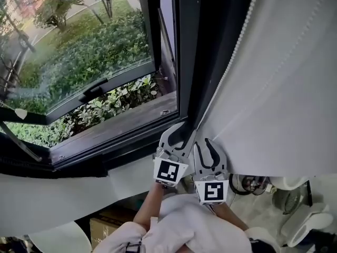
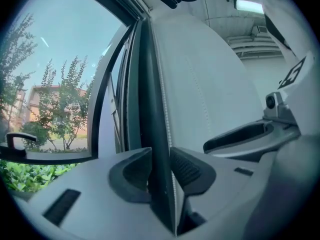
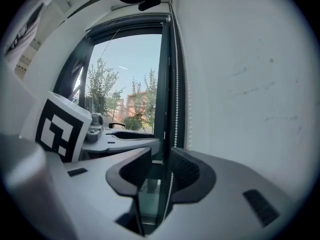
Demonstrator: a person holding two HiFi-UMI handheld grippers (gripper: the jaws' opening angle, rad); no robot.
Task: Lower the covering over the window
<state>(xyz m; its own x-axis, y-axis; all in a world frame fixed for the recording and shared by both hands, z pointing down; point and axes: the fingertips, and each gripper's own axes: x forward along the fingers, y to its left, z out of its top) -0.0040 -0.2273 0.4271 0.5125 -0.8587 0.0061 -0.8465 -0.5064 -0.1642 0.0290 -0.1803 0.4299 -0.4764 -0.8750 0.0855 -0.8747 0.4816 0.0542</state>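
left hand-held gripper (image 2: pixel 160 157) and right hand-held gripper (image 3: pixel 160 157): jaws apart, bead chain (image 3: pixel 175 84) running between both.

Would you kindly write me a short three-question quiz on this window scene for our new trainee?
1. True or false: the window sash is closed.
2. What runs between the jaws of the right gripper? A) bead chain B) rope C) nothing
3. Fill in: in the head view, the white blind hangs to the sash's ___.
Key: 1 false; 2 A; 3 right.
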